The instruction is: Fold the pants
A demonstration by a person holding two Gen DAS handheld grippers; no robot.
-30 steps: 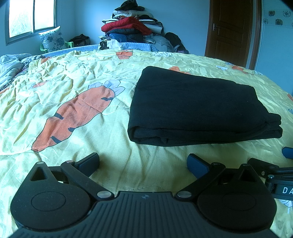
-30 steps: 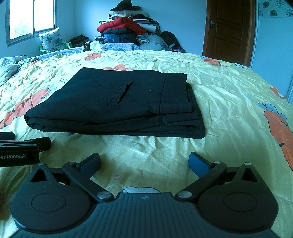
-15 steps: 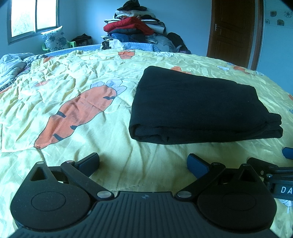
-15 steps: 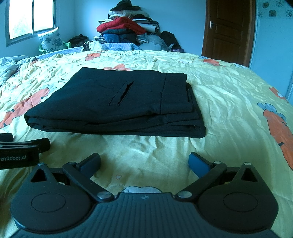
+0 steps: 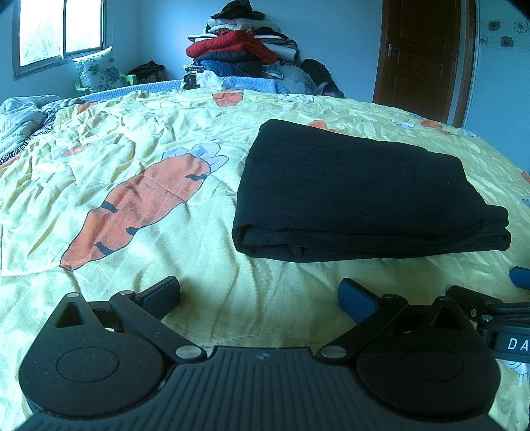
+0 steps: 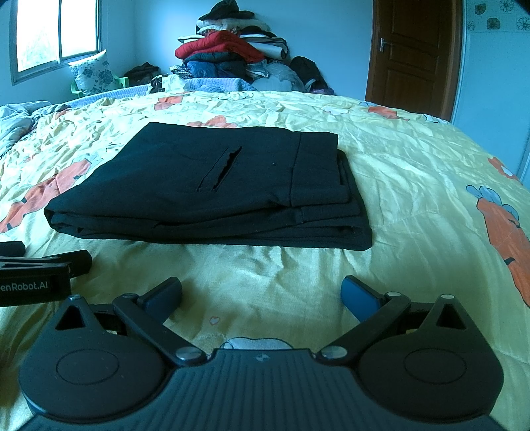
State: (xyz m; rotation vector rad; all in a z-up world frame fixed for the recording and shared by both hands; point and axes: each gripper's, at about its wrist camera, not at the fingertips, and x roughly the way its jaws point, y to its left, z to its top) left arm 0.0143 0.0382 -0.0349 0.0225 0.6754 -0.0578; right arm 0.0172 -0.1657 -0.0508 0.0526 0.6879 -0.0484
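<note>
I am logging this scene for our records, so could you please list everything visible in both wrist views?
pants: one, black, folded flat on the bedspread, ahead of both grippers.
bedspread: one, yellow with orange carrot prints, covering the bed.
clothes pile: one, red, blue, white and dark items, beyond the bed's far edge.
pillow: one, floral white and blue, under the window.
window: one, bright, far left wall.
door: one, brown wood, shut, far right.
left gripper: one, black with blue fingers, open, empty, near the pants.
right gripper: one, same colours, open, empty.

Black pants [image 6: 212, 189] on yellow carrot-print bedspread [image 5: 139, 205].
</note>
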